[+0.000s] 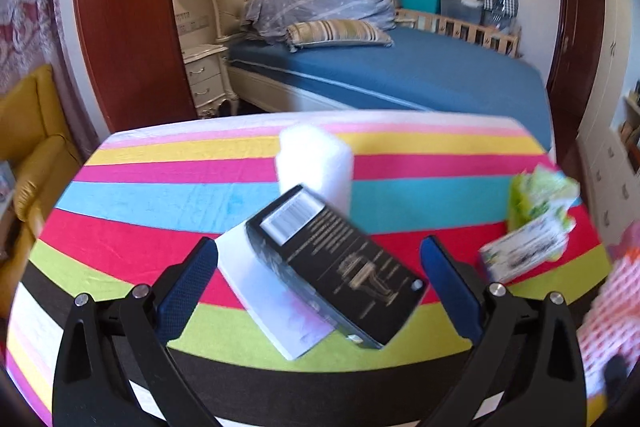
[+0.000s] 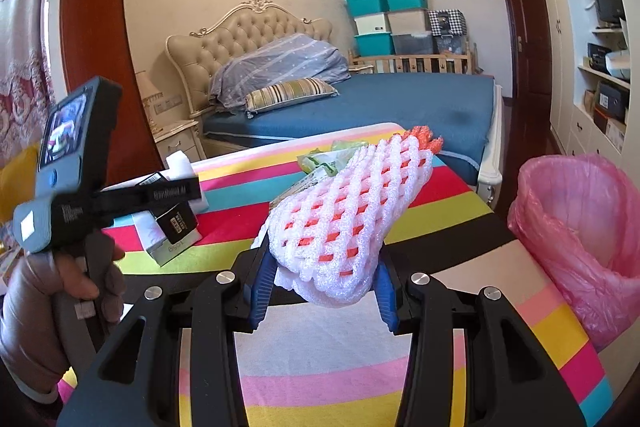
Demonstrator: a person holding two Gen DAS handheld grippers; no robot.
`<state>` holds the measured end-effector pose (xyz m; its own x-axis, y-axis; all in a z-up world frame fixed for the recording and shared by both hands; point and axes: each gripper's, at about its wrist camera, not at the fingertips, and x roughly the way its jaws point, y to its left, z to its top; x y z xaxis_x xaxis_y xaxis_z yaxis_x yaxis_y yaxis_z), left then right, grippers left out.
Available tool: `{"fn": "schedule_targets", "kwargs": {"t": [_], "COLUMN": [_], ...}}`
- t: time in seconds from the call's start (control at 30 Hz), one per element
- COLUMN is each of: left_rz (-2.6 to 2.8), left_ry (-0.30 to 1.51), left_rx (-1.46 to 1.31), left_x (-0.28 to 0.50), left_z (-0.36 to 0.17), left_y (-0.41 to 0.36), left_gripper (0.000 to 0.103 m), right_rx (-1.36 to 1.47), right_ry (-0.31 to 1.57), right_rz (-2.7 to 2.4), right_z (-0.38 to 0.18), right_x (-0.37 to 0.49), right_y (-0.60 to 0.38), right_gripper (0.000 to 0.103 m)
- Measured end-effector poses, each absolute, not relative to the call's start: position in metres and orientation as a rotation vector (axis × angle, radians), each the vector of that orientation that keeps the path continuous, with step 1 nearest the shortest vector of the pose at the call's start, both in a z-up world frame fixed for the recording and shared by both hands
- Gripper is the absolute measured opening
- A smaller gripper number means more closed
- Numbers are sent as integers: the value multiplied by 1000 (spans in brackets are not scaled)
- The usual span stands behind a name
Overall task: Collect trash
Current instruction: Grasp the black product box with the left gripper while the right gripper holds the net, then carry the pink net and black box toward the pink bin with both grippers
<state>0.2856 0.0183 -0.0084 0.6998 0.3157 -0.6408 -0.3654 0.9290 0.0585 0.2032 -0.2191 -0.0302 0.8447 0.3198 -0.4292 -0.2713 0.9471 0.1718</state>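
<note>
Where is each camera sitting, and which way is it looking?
Left wrist: sits on the left gripper, looking over the black box toward the bed; only its open fingers show.
Right wrist: sits on the right gripper, shut on the foam net; the gloved left hand shows, pink bin bag right.
Both share the striped table and bed.

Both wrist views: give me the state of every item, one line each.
left gripper: open, straddling black box
black box: lying on white box
right gripper: shut on foam net
foam net: held above table
pink bin bag: open
green wrapper: crumpled on table
</note>
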Motion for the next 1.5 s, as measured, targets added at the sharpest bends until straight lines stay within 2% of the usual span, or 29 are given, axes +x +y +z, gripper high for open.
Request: {"fn": "schedule_targets", "kwargs": {"t": [0.3, 0.37, 0.43, 0.5, 0.57, 0.63, 1.03, 1.5], "left_rz": [290, 253, 225, 204, 188, 187, 140, 66], "left_ry": [634, 632, 645, 648, 640, 623, 530, 451], "left_rx": [-119, -136, -154, -162, -148, -125, -89, 39], "left_x": [231, 228, 229, 228, 227, 221, 184, 151], "left_z": [-13, -15, -18, -21, -23, -24, -21, -16], "left_y": [60, 66, 69, 67, 63, 57, 47, -1], "left_gripper": [96, 85, 82, 74, 52, 38, 38, 38], "right_rx": [127, 123, 120, 118, 120, 120, 111, 81], "right_ry": [479, 478, 478, 479, 480, 480, 498, 473], "right_rz": [309, 308, 306, 307, 308, 309, 323, 332], "right_z": [-30, -31, -31, -31, -30, -30, -32, -28], "right_x": [207, 208, 208, 207, 209, 210, 213, 197], "right_y": [-225, -224, -224, -224, -224, -224, -221, -224], "right_gripper": [43, 43, 43, 43, 43, 43, 43, 43]}}
